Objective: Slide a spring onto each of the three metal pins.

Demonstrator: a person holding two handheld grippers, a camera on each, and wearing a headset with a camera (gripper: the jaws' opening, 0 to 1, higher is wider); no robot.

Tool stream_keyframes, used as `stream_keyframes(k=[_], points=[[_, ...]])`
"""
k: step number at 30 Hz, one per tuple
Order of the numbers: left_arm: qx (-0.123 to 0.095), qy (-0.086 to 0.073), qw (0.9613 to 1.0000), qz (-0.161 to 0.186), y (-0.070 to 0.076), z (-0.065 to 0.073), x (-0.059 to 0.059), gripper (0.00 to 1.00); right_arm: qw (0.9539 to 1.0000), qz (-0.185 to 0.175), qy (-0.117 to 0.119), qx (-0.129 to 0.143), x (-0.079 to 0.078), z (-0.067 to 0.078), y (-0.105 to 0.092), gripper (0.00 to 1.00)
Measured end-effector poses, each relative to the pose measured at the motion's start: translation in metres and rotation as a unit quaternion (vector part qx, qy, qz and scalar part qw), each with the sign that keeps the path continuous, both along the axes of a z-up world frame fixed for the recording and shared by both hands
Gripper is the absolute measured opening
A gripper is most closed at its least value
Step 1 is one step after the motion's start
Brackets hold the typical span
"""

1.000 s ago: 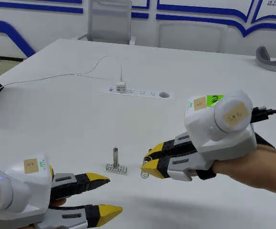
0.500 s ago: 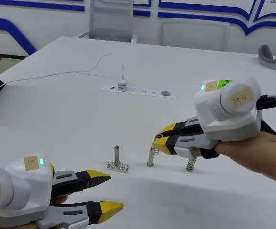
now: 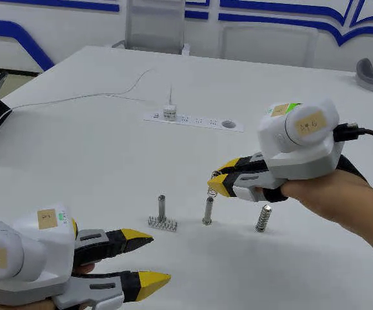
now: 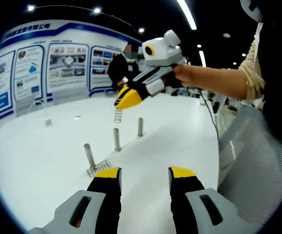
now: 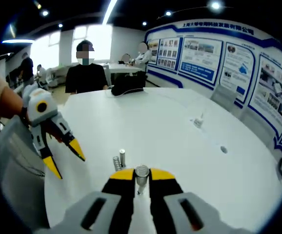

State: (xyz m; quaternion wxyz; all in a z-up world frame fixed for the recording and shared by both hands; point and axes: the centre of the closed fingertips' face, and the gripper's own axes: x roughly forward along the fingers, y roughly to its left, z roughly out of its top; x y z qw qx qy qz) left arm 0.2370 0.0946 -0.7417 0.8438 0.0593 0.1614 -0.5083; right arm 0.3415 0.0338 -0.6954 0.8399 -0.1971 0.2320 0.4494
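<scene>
Right claw (image 3: 215, 181) pinching spring (image 3: 212, 192) just above top of middle pin (image 3: 208, 211); right pin (image 3: 262, 218) already sprung; left pin (image 3: 161, 206) bare, loose spring (image 3: 162, 224) lying on table (image 3: 77, 161) at its base; left claw (image 3: 161, 259) wide, holding nothing

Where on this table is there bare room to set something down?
Bare: the wide white tabletop between the white power strip and the three upright metal pins, and the near edge beside the left tongs. Crowded: around the pins, where a loose coil spring lies and the right tongs hold a small spring.
</scene>
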Motion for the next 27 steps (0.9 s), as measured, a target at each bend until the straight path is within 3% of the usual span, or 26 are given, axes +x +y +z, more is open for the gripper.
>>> stream_keyframes(k=[27], points=[[0.000,0.003,1.0000,0.003,0.001,0.000,-0.001,0.39,0.9995,-0.007,0.026,-0.013,0.007,-0.028,-0.001,0.12]])
